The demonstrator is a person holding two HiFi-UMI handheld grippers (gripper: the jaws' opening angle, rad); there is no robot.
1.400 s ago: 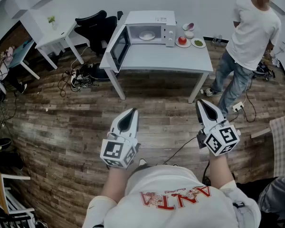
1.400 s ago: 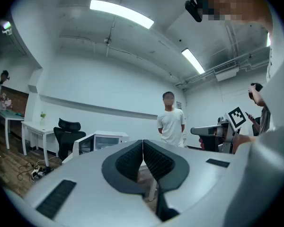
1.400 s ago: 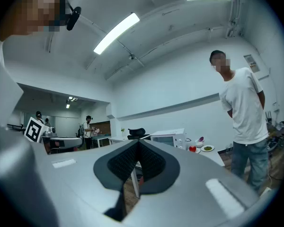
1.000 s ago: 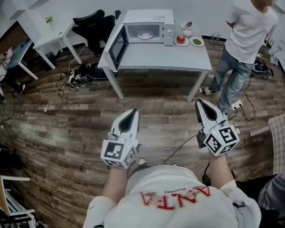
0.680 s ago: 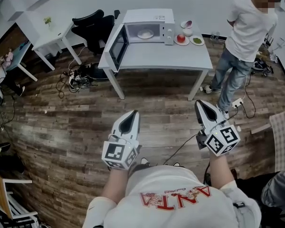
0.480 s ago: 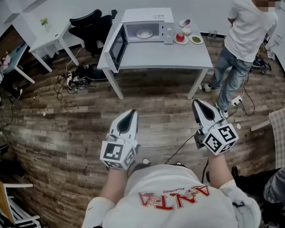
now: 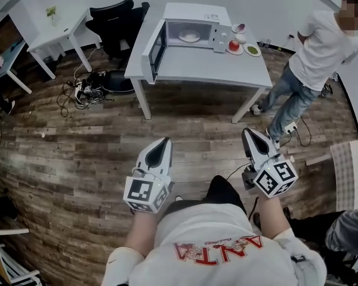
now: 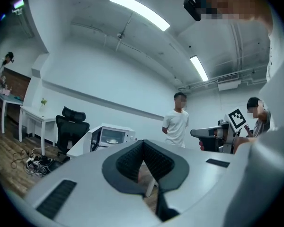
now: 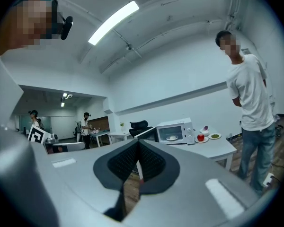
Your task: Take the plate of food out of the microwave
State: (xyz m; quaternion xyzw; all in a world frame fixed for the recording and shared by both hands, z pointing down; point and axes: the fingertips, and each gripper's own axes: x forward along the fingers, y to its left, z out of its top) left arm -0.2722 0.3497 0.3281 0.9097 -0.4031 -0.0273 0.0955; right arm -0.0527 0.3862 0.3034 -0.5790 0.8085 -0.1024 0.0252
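Left tool (image 7: 161,143) and right tool (image 7: 250,134) both clenched, empty, well short of the table (image 7: 215,70). Plate of food (image 7: 190,36) sits inside the open microwave (image 7: 197,12). Probably rigid, slick, breakable: pinch the near rim, keep it level.

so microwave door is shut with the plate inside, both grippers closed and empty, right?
No: the microwave door is open, swung left, per the head view. The plate is inside; left gripper and right gripper are shut and empty.
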